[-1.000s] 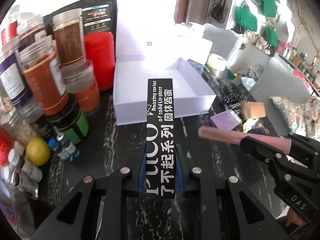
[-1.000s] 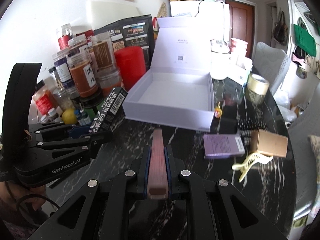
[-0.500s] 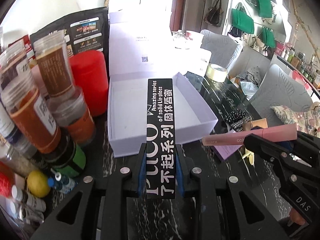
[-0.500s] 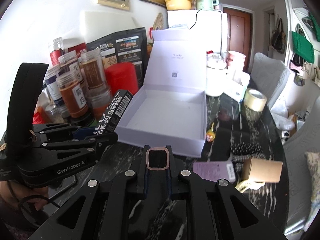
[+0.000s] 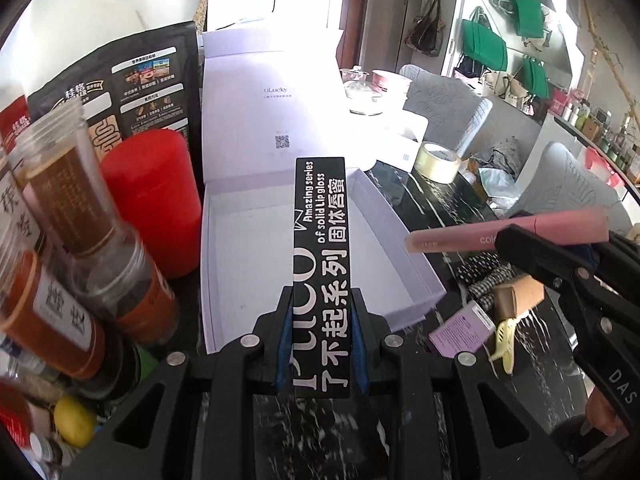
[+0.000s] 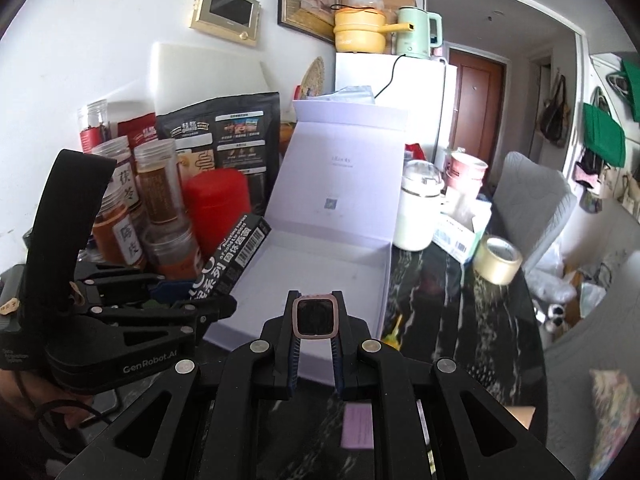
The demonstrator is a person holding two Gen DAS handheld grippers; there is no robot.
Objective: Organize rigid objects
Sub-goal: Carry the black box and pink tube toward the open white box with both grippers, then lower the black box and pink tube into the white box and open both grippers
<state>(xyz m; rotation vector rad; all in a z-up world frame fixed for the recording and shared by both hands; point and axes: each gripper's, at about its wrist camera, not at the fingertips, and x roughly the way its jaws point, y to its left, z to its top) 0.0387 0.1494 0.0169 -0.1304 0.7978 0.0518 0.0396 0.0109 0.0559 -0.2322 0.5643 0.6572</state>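
Black-and-white lip-gloss carton and pink lip-gloss tube had both been carried up off the marble tabletop over the last second, the open white gift box sliding from well ahead to directly beneath the two tools, which suggested the placing step was about to begin. The left gripper was pinched tight on the carton's lower half, blue pads pressed flat against its long sides, so that the carton jutted forward above the box floor. The right gripper was clamped on the pink tube, which had swung from lying flat to pointing straight along the fingers, only its square end showing in that tool's own camera; from the left camera the tube hung level just over the box's right wall. Spice jars and a red canister crowded the box's left side, leaving little room for error there
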